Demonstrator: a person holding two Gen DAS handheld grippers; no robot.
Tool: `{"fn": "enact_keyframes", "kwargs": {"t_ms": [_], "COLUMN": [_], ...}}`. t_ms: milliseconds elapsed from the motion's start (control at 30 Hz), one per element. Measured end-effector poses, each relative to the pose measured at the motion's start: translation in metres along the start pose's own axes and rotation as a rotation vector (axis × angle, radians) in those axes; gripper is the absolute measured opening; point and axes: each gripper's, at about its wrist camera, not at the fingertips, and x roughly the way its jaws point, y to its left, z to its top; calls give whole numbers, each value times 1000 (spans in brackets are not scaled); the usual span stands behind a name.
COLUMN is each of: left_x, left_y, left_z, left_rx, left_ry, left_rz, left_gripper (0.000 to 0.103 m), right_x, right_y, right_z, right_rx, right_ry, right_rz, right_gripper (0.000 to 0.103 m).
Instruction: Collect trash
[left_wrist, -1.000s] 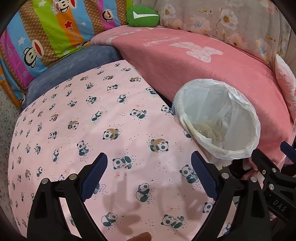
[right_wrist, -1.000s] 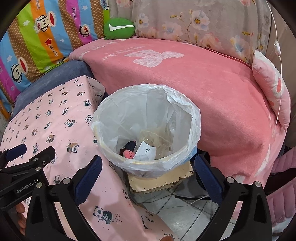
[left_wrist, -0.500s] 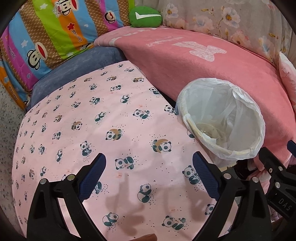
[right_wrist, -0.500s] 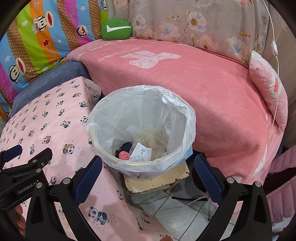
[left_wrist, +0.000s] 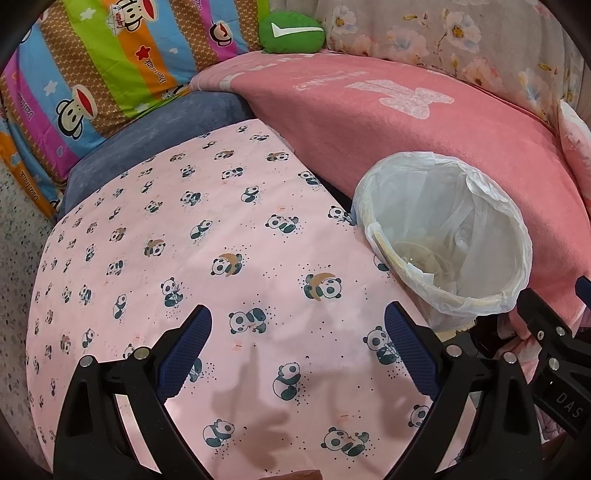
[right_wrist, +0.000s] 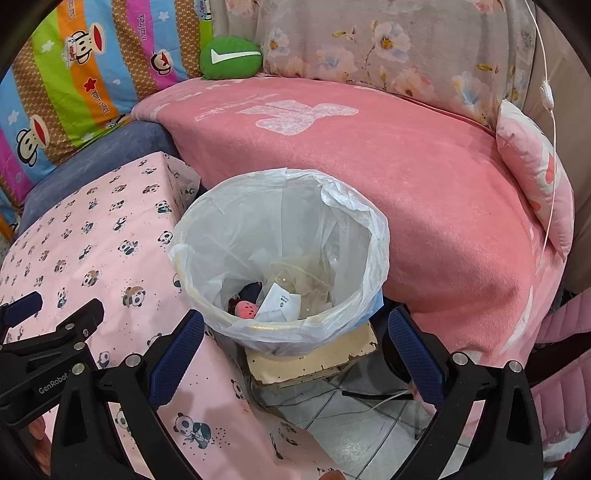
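A trash bin lined with a clear white bag (right_wrist: 354, 221) stands beside the table; it also shows in the left wrist view (left_wrist: 517, 236). Inside lie a pink ball-like item (right_wrist: 246, 308), white paper (right_wrist: 280, 302) and clear plastic. My right gripper (right_wrist: 295, 354) is open and empty, in front of and above the bin. My left gripper (left_wrist: 299, 350) is open and empty above the pink panda tablecloth (left_wrist: 184, 229). The left gripper shows at the left edge of the right wrist view (right_wrist: 51, 332); the right gripper's body shows at the right edge of the left wrist view (left_wrist: 554, 354).
A pink blanket covers the sofa (right_wrist: 406, 158) behind the bin. A green cushion (right_wrist: 231, 57), striped cartoon pillow (left_wrist: 110, 62) and pink pillow (right_wrist: 532, 177) lie on it. The bin sits on a worn cream board (right_wrist: 314, 362) over tiled floor with cables (right_wrist: 369, 406).
Both grippers have drawn back slightly from the bin and table. Both stay open and empty.
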Motion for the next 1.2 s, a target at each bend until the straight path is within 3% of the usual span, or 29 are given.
{"fn": "enact_keyframes", "kwargs": {"t_ms": [1200], "left_x": [-1], "left_y": [-4], "left_z": [-1], "left_rx": [1], "left_ry": [0], "left_rz": [2], "left_gripper": [90], "right_x": [5], "right_y": [-1], "right_z": [-2], "right_rx": [1], "right_ry": [8], "right_rz": [-2], "right_gripper": [96]}}
